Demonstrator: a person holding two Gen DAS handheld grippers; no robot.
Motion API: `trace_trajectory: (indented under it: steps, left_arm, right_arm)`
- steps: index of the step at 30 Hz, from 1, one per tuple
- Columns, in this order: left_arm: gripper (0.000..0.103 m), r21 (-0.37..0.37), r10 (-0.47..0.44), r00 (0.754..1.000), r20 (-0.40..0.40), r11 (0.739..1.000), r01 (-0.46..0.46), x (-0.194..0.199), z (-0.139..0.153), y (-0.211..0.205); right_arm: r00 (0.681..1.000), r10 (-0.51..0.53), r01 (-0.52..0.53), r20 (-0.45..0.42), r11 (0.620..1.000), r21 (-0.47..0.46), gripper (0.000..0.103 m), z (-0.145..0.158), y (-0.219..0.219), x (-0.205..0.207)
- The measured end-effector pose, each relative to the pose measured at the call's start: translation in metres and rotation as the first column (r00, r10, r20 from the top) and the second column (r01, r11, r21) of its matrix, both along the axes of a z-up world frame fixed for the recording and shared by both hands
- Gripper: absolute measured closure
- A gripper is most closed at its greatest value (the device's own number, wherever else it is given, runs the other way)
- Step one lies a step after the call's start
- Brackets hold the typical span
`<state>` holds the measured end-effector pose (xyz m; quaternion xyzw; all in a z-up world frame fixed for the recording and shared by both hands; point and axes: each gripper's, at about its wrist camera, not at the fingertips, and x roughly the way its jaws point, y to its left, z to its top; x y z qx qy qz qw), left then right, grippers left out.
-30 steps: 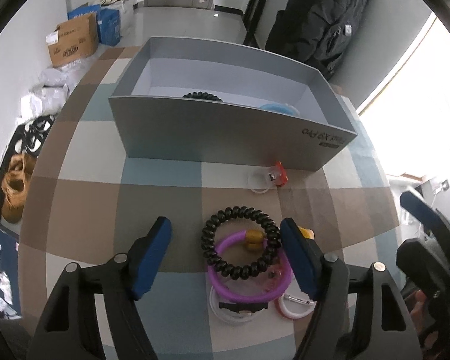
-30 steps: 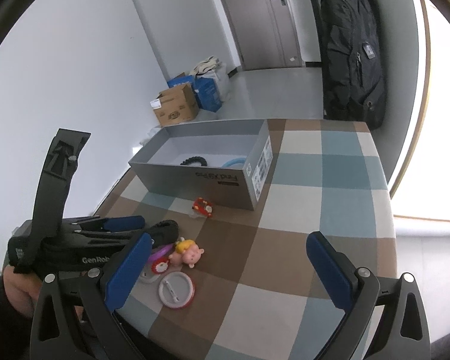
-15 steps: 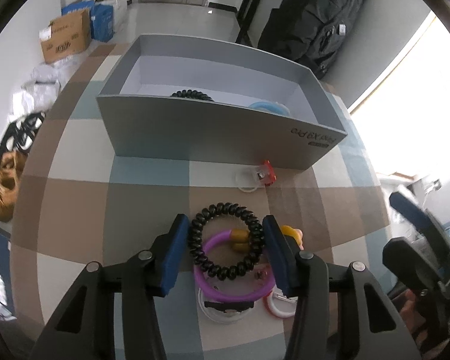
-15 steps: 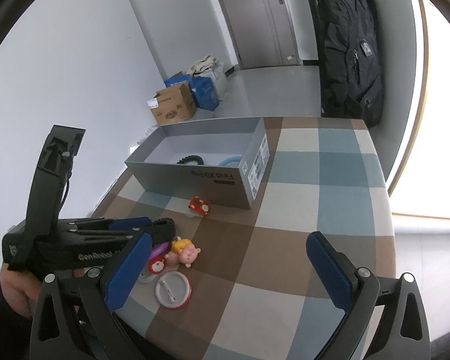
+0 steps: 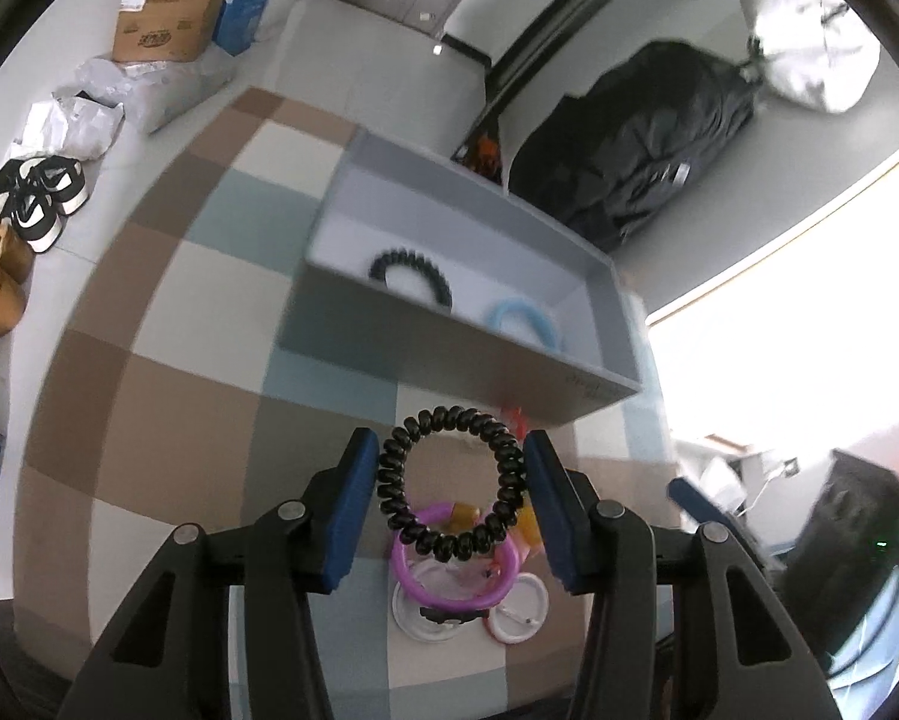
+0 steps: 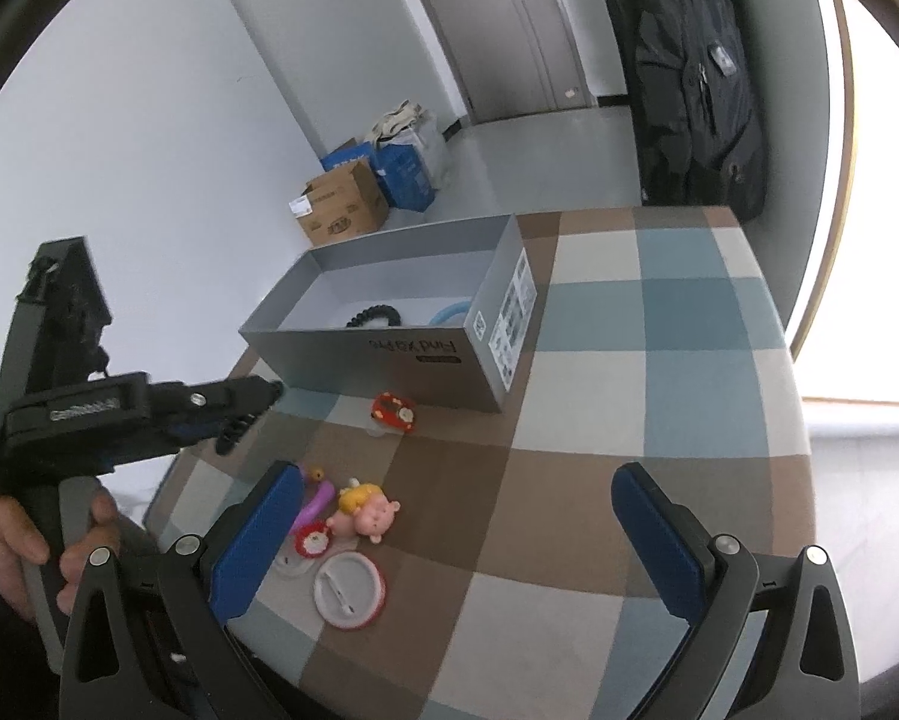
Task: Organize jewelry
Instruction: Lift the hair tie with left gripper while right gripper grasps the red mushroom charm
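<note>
You are holding the black coil hair tie (image 5: pixel 451 483) between the jaws of your left gripper (image 5: pixel 452 504), which are closing in on its 2 sides; it is hanging in the air on the near side of the grey box (image 5: pixel 449 354), above the pile of trinkets. The ring is facing the camera flat-on, nearly round, so it has no real long axis; its opening is pointing back along the gripper. Judging by its look, it is light, springy and soft, so it is likely to squash and could pop out if squeezed hard; gripping across opposite sides, as you are doing, seems right.

Inside the grey box, another black coil (image 5: pixel 411 275) and a blue ring (image 5: pixel 526 323) are already lying on the floor of it. Just nearer than the box, on the checked worktop (image 6: pixel 659 330), a purple ring (image 5: pixel 449 582), a pink doll charm (image 6: pixel 370 513) and a red-rimmed badge (image 6: pixel 348 589) are waiting.

Your right gripper (image 6: pixel 458 534) is hovering wide open, holding nothing.
</note>
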<state>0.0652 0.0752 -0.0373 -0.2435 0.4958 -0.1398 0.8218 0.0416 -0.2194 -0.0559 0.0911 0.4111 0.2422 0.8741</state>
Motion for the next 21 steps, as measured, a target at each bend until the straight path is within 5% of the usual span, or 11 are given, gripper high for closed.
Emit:
trace_trajectory:
  steps: [8,21]
  left_arm:
    - [0.059,-0.052,0.045,0.998,0.051,0.998,-0.043,0.004,0.013,0.016]
    - [0.059,-0.093,0.063,0.996,0.070,0.994,-0.056,0.003,0.017,0.039]
  right_arm:
    - [0.996,0.036,-0.032,-0.080,0.998,0.049,0.008,-0.003,0.019,0.022]
    - [0.988,0.084,-0.091,-0.127,0.995,-0.046,0.029,-0.022,0.077,0.051]
